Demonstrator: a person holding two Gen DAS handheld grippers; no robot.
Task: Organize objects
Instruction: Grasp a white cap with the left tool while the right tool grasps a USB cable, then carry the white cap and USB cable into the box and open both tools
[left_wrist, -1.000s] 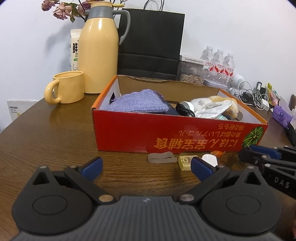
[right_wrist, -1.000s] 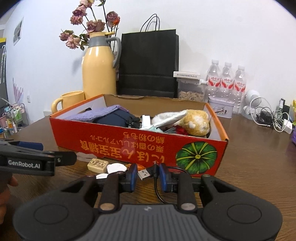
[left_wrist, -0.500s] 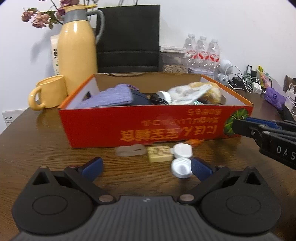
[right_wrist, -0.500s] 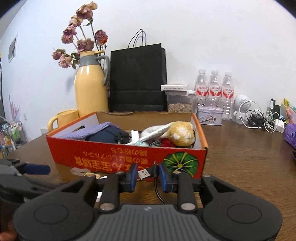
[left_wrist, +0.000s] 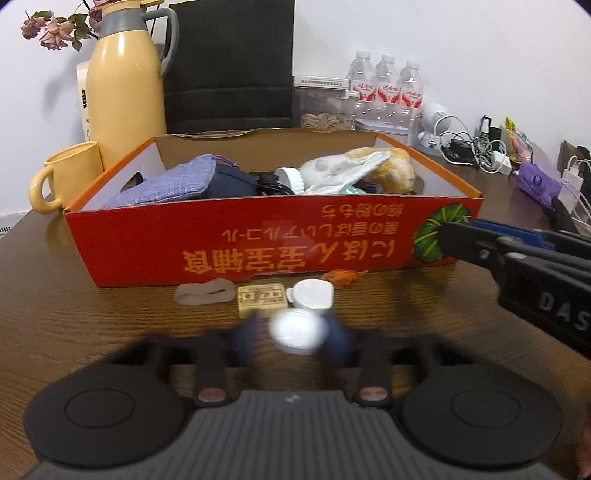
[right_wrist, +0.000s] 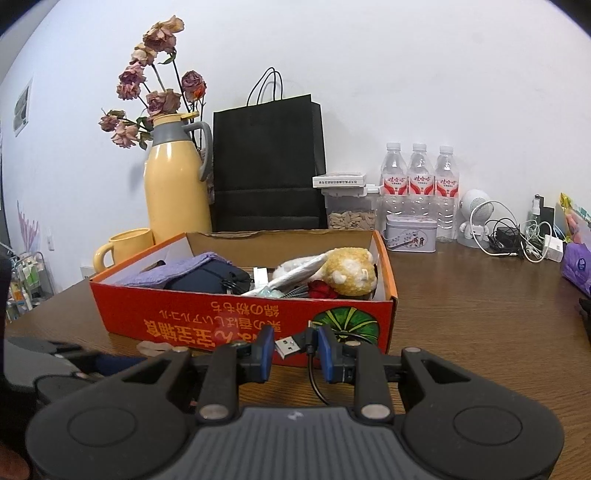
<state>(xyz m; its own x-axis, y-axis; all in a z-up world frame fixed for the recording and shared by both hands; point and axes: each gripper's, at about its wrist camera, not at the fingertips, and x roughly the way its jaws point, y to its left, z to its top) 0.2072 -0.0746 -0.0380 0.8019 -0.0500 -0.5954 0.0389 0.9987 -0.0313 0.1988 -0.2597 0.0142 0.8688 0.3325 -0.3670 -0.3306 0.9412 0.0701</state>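
My left gripper (left_wrist: 293, 328) hovers low over the wooden table, its jaws closing and blurred, with a white round cap (left_wrist: 297, 334) between the pads. Just beyond it lie a second white cap (left_wrist: 312, 293), a beige block (left_wrist: 260, 297), a grey-beige band (left_wrist: 205, 291) and an orange scrap (left_wrist: 341, 277). All of these lie in front of the red cardboard box (left_wrist: 258, 254). My right gripper (right_wrist: 295, 345) is shut on a black USB cable (right_wrist: 291, 345), held in front of the box (right_wrist: 221, 321). Its fingers also reach in from the right in the left wrist view.
The box holds a purple cloth (left_wrist: 166, 184), a dark pouch, a plush toy (right_wrist: 349, 271) and other items. Behind it stand a yellow flask (right_wrist: 177, 192), a yellow mug (left_wrist: 70, 173), a black paper bag (right_wrist: 269, 166), water bottles (right_wrist: 419, 177) and tangled chargers (right_wrist: 517, 236).
My left gripper moved right and forward along the box front, then its jaws swung from wide open inward around the white cap. My right gripper kept its grip on the cable.
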